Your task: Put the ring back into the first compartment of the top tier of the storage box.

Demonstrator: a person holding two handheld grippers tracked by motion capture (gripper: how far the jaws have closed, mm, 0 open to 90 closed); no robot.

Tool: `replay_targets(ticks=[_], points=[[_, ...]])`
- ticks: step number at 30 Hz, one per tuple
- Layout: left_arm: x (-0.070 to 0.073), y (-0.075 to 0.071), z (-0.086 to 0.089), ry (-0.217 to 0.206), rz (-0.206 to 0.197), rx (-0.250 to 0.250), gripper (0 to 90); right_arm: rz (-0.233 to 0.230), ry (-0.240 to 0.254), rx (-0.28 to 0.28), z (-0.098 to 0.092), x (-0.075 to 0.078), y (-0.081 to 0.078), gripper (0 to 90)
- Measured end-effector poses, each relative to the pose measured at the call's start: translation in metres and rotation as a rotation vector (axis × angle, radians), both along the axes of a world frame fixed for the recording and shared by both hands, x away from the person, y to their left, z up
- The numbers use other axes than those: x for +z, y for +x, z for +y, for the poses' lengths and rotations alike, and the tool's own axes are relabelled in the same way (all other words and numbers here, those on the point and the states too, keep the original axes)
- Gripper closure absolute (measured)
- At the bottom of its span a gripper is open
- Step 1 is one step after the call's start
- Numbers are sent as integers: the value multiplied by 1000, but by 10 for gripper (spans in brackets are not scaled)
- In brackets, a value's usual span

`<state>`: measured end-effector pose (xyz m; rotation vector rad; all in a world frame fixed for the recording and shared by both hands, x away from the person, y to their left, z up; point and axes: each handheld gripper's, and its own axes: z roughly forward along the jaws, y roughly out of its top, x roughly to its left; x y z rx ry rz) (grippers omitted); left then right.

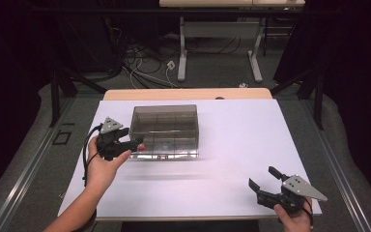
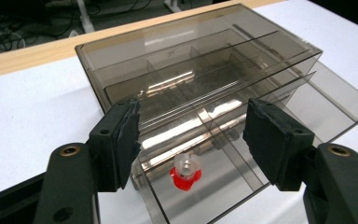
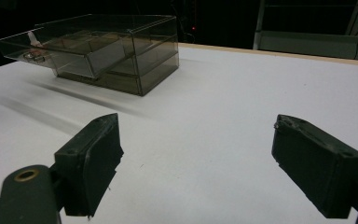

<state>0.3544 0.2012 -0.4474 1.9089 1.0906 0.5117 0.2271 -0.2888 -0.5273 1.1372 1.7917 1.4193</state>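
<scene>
The red-based small part [image 2: 185, 175] already lies in the pulled-out drawer [image 2: 223, 186] of the smoky plastic drawer box [image 1: 164, 128]. Left gripper [image 2: 191, 144] fingers are spread above it, pinching nothing; right gripper [image 1: 265, 181], well apart from the box, is spread too. I judge that closing the drawer remains.

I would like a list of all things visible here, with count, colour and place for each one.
drawer box: one, smoky clear plastic, left-centre of table, one drawer pulled out.
red-based small part: one, red and clear, inside the open drawer.
table: one, white top with wooden far edge.
cables: several, white and black, on the floor behind.
left gripper: one, black, open at the drawer.
right gripper: one, black, open over bare table, near right corner.
</scene>
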Motion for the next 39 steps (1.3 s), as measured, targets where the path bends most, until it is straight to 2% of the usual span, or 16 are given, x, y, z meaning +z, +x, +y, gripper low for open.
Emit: replay_targets(ticks=[5,8,10,22,28,36,39], points=[[2,-5,0,-25,-7,-31,354,-4,-6,2,0,0,0,149],[4,-10,-2,-58,-9,-42,353,-1,1,1,0,0,0,149],[6,-14,-3,-68,-7,-49,312,-2,3,3,1,0,0,149],[14,-37,-10,-122,-70,-103,136,-1,-7,0,1,0,0,149],[16,-49,-7,-157,-101,-118,4,-1,-9,3,2,0,0,149],[15,-67,-1,-207,-142,-161,3,-5,-10,4,2,0,-1,148],[13,-74,4,-206,-171,-172,3,-3,-8,5,2,0,-1,149]])
